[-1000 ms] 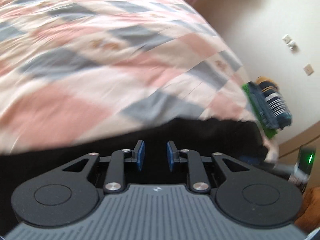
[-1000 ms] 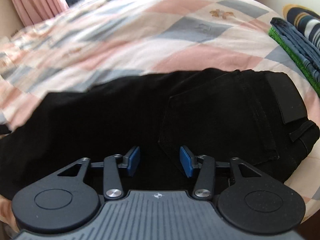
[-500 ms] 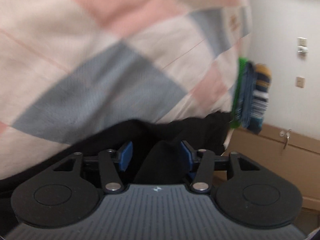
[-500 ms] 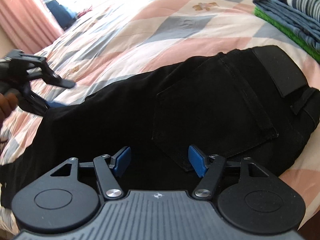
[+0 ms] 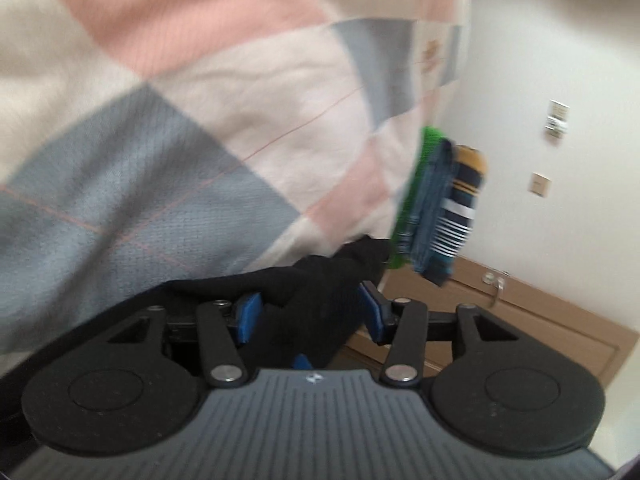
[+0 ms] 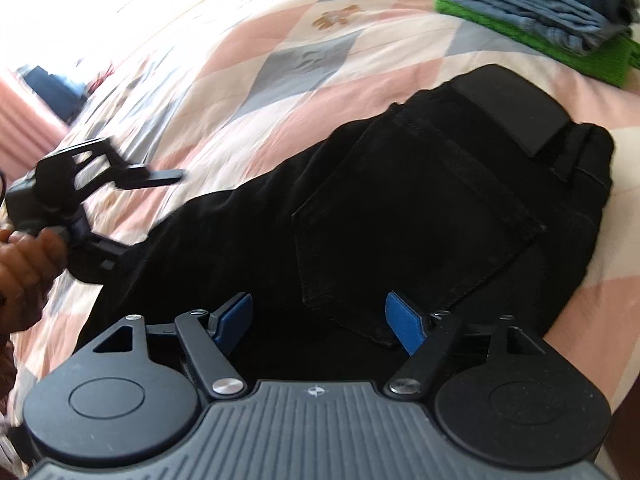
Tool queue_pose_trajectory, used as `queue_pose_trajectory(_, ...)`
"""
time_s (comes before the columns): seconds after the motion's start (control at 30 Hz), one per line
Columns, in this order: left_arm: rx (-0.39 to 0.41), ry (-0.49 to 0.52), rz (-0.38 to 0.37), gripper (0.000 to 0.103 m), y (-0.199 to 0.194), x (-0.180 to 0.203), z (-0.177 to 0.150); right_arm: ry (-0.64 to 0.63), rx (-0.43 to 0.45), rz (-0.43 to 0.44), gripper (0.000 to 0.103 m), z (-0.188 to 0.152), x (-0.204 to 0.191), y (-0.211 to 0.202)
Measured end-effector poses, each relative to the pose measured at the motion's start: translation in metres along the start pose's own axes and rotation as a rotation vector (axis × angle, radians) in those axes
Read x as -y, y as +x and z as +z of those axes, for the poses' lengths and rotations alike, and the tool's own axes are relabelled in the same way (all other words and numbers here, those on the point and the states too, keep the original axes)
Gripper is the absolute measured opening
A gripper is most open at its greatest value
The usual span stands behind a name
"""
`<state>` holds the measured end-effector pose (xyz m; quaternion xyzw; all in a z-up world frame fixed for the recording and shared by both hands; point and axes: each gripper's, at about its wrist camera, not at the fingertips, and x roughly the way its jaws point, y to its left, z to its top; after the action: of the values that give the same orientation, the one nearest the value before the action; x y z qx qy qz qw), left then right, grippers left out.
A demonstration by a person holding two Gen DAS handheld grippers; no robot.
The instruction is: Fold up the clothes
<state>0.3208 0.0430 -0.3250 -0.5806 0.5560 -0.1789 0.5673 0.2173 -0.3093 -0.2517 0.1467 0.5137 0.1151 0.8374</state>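
Note:
Black trousers (image 6: 420, 208) lie flat across the checked bedspread (image 6: 280, 60), back pocket (image 6: 412, 240) up and waistband to the right. My right gripper (image 6: 320, 320) hovers low over the seat beside the pocket. Its jaws are opening, and the blue pads (image 6: 404, 328) stand wide with only flat cloth beneath them. At the left a hand (image 6: 24, 272) holds my left gripper (image 6: 144, 212) at the edge of the trouser leg. In the left wrist view a raised fold of the black trousers (image 5: 320, 276) sits between the pads of my left gripper (image 5: 310, 312). Its jaws are closing around the fold.
A stack of folded clothes (image 6: 532, 20) in green, blue and stripes sits on the bed past the waistband, also seen as the stack (image 5: 440, 208). A wooden cabinet (image 5: 520, 320) and a wall with switches (image 5: 558, 118) lie beyond the bed's edge. A pink curtain (image 6: 20, 120) hangs far left.
My left gripper dropped to the trouser leg, rolled, and opened around a fold of black cloth. My right gripper's jaws widened and it rolled a little over the seat.

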Motion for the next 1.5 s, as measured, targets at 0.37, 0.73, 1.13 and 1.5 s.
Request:
queue_pose_trajectory(0.37,0.046,0.31,0.077,0.023,-0.055,0.043,-0.027,-0.131,0.024,0.037,0.027,0.013,-0.045,0.0)
queue_pose_trajectory(0.73,0.229,0.492,0.396,0.02,-0.028,0.01,-0.089,-0.175,-0.069,0.157,0.016,0.043,-0.053,0.074)
queue_pose_trajectory(1.13,0.377,0.636,0.583,0.03,0.018,0.023,-0.09,-0.258,0.074,-0.011,0.027,0.089,0.024,0.04)
queue_pose_trajectory(1.5,0.461,0.643,0.662,0.028,-0.034,0.028,-0.194,-0.291,0.11,-0.078,0.048,0.043,0.041,-0.043)
